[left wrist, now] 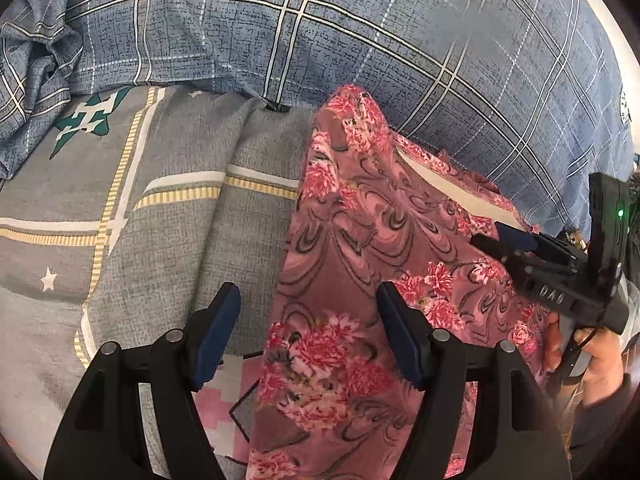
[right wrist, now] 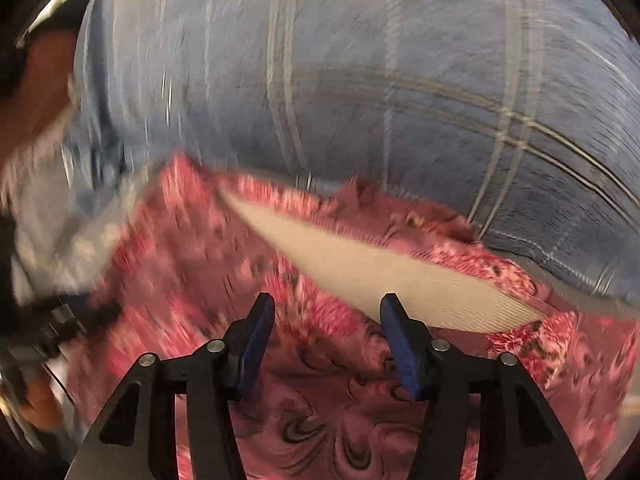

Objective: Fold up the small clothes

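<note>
Floral garment (left wrist: pixel 360 248) lies on the bed (left wrist: pixel 160 240), unfolded, pale lining exposed. Left gripper (left wrist: pixel 308 332) and right gripper (right wrist: pixel 326 340): fingers spread wide, holding nothing. Folding appears barely begun.

On my right gripper (left wrist: pixel 486 240) I read mirrored raised letters, roughly "DAO". A small round label (left wrist: pixel 625 106) on the blue checked quilt (left wrist: pixel 360 40) is too small to read.

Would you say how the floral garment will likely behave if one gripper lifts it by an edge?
The floral garment is probably floppy: it lies in soft folds on the bedding. Likely light, thin fabric. Its pale lining shows, so layers may slide apart.
</note>
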`<state>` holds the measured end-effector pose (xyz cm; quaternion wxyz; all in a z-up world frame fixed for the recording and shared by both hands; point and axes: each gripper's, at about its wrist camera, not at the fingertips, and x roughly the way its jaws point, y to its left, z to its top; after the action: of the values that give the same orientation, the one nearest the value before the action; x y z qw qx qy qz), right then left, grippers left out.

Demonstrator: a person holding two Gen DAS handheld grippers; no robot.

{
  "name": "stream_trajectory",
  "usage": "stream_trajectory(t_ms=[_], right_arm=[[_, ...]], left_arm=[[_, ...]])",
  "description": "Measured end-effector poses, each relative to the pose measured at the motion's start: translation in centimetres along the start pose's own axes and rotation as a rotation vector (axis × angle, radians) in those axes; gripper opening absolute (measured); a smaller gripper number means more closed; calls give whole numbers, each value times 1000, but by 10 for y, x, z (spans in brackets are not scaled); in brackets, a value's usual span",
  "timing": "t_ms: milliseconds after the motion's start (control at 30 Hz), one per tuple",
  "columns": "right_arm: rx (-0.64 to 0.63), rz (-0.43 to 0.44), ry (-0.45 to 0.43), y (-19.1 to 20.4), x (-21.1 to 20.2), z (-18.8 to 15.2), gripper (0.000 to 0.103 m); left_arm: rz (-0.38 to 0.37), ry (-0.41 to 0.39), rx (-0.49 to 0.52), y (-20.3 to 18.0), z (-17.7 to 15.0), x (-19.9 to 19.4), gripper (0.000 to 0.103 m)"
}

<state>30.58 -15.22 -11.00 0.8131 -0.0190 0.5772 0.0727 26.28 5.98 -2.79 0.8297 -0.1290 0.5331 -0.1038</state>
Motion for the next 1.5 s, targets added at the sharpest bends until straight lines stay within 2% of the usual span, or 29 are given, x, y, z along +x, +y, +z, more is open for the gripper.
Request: stream_trajectory(t_ms=[67,100,133,233,367,433,533,567,600,667,733,767,800,900,1033,1133,1200,1300,1367,1400,1433,1467,1500], right_arm=[[-68,-40,-6,7,-1,-5,49],[-83,-44,-9,9,-2,-5,21],[-102,-44,-12,12,-3,-5,4],[-102,-98,-112,19,-18,4,4],[81,-87,-219,-3,-24,21,4],[122,-102,-183,-9,-7,24,4],[122,-154,-33,-11,30,20,5],[146,-193,-36,-7,34,19,5],[148,-205,-72,-3,27,21,11],[208,-177,-126,-1,11,22,16],[310,-55,-214,-7,-14,18,29],[338,-24,-242,-12,-24,14,34],[359,-26,-264,-19,-35,8,40],[455,-111,-275,-58,-59,-20,42],[687,-247,-268,-139,-91,-86,44],[831,-275,-265,-177,-103,-128,52],[905,-223,-247,-201,-102,-147,52],[952,-117,-275,-215,-98,-165,52],[925,-51,-319,-208,-93,-160,49],[884,-62,-322,-202,-92,-154,33],[820,-109,-328,-195,-95,-146,6],[782,-144,-350,-183,-97,-135,5],[782,-161,-410,-178,-105,-134,5]], left_arm=[[7,-5,12,-3,1,-2,70],[9,-8,15,-3,2,-3,70],[9,-14,15,-5,3,-6,70],[-8,-61,-9,0,6,-16,70],[-7,-93,-62,14,10,-25,70],[-4,-72,-88,21,11,-19,70],[31,-31,-88,23,11,-8,70],[36,-29,-87,24,10,-8,70],[33,-29,-87,24,10,-8,70],[14,-41,-92,24,10,-14,70],[-10,-52,-93,24,10,-17,70],[-19,-54,-92,23,8,-21,70],[-30,-51,-88,22,7,-21,70],[-56,-27,-75,17,5,-20,70],[-68,-12,-46,8,3,-15,70],[-65,-10,-30,2,1,-10,70],[-54,-14,-23,-1,1,-5,70],[-19,-36,-1,-4,3,1,67],[-5,-53,9,-6,3,2,54],[-3,-58,13,-7,4,2,49],[1,-66,15,-7,5,2,40],[15,-79,18,-8,5,1,37],[37,-90,21,-8,6,1,37]])
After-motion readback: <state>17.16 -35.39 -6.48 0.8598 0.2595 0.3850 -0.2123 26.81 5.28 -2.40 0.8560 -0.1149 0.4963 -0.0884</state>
